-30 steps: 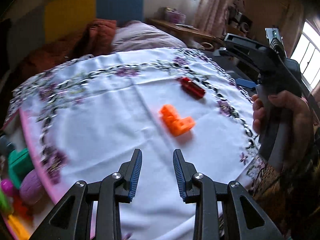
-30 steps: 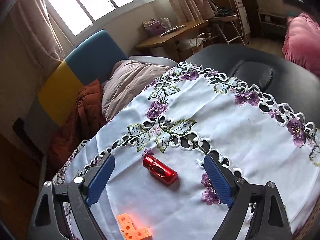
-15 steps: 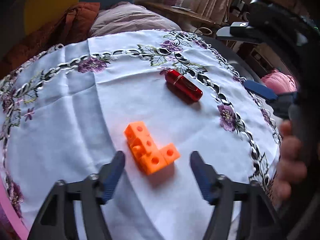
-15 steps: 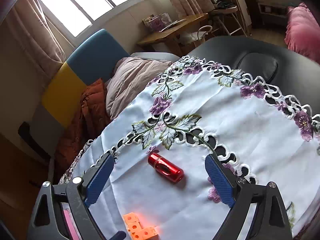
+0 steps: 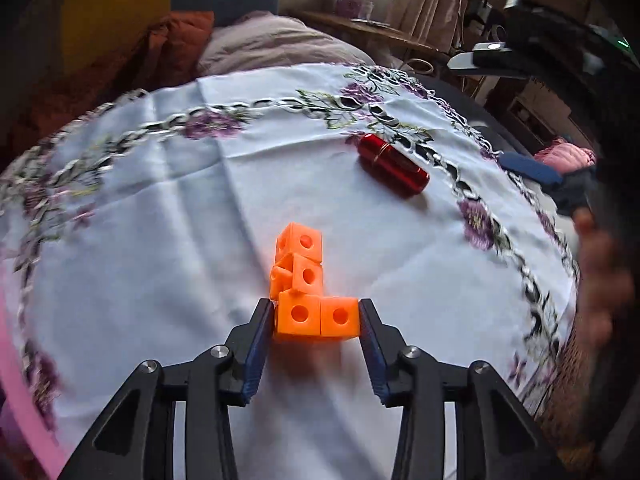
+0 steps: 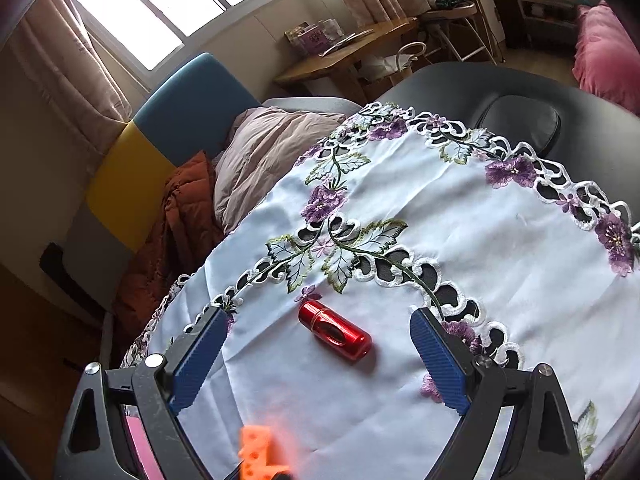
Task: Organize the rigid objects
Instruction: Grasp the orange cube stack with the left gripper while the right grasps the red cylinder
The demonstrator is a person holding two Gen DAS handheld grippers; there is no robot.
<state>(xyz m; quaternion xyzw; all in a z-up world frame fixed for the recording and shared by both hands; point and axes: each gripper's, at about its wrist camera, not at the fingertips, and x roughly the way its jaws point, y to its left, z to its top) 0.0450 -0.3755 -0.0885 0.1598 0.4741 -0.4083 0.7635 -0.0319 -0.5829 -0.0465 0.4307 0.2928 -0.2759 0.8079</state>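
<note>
**Q:** Left gripper (image 5: 316, 322) first: what is it doing?

**A:** Its jaws are closing around an orange block piece (image 5: 308, 292), an L made of joined cubes with round holes. The two cubes of the L's short foot sit between the blue pads, which are right at the cubes' sides. Whether they already press, I cannot tell. The L's long leg points away from the gripper.

**Q:** Where does that piece lie?

**A:** On a white tablecloth (image 5: 160, 240) with an embroidered border of purple flowers and cutwork, near the middle of the cloth.

**Q:** Anything else on the cloth?

**A:** A shiny red cylinder (image 5: 392, 170) lies on its side further back, well apart from the blocks, close to the embroidered border.

**Q:** And the other gripper?

**A:** The right gripper (image 6: 316, 360) hangs above the cloth with its jaws wide apart, nothing between the pads. The red cylinder lies on the cloth beyond them. A person's hand (image 5: 600, 280), blurred, grips its handle.

**Q:** Around the table?

**A:** A blue and yellow chair back (image 6: 160, 128) draped with rust and mauve bedding, and a bright window (image 6: 180, 8).
</note>
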